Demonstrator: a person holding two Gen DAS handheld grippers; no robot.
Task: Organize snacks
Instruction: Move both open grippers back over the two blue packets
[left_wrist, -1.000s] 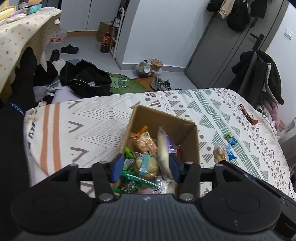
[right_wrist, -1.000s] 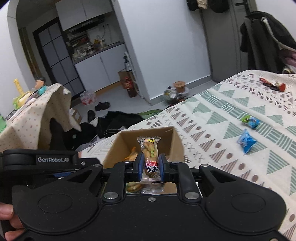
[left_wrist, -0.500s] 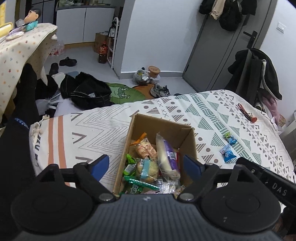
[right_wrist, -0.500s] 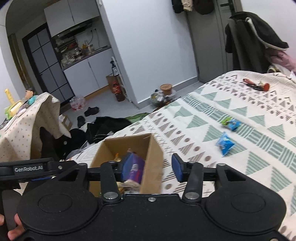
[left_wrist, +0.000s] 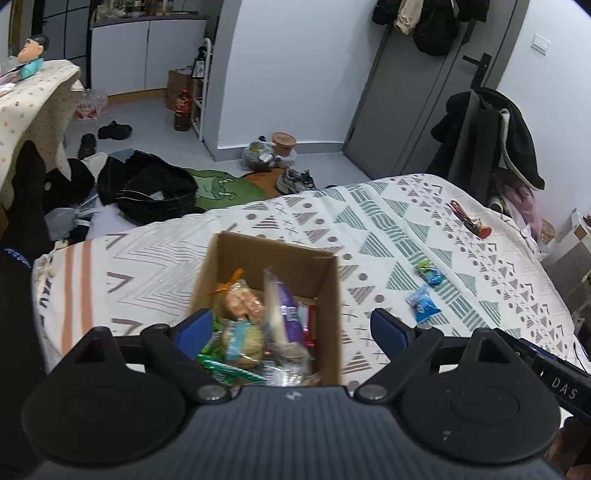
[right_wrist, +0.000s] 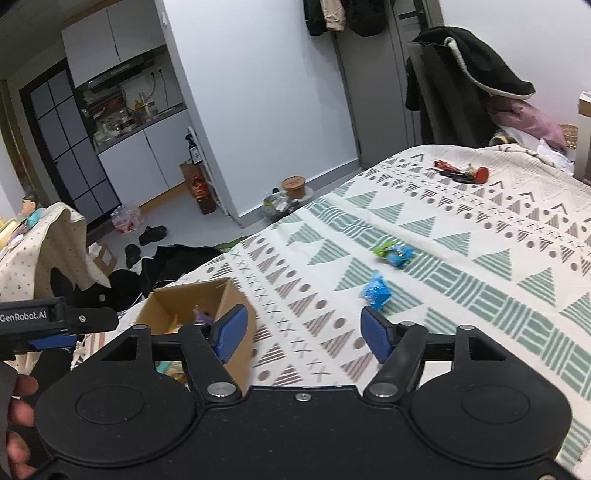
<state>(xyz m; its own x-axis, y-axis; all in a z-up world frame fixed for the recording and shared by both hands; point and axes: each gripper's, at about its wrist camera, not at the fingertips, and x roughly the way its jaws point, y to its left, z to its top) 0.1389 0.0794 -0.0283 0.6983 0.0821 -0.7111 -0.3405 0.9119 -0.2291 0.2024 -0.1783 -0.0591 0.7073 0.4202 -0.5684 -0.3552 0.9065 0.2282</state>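
My left gripper (left_wrist: 291, 330) is spread wide and holds nothing. Right below it sits the brown cardboard box (left_wrist: 328, 295), full of snack packs. My right gripper (right_wrist: 304, 330) is spread wide too, with nothing in it. Just ahead of it, a small blue snack packet (right_wrist: 376, 293) lies on the patterned bedspread (right_wrist: 480, 266). The box is to its left.

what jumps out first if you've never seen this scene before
Most striking is the open cardboard box on the patterned bedspread, crammed with bright snack packets. To its right, two blue snack packets lie loose on the bedspread, with a red-and-black object farther back. Both the left tool and right tool are open and hold nothing.
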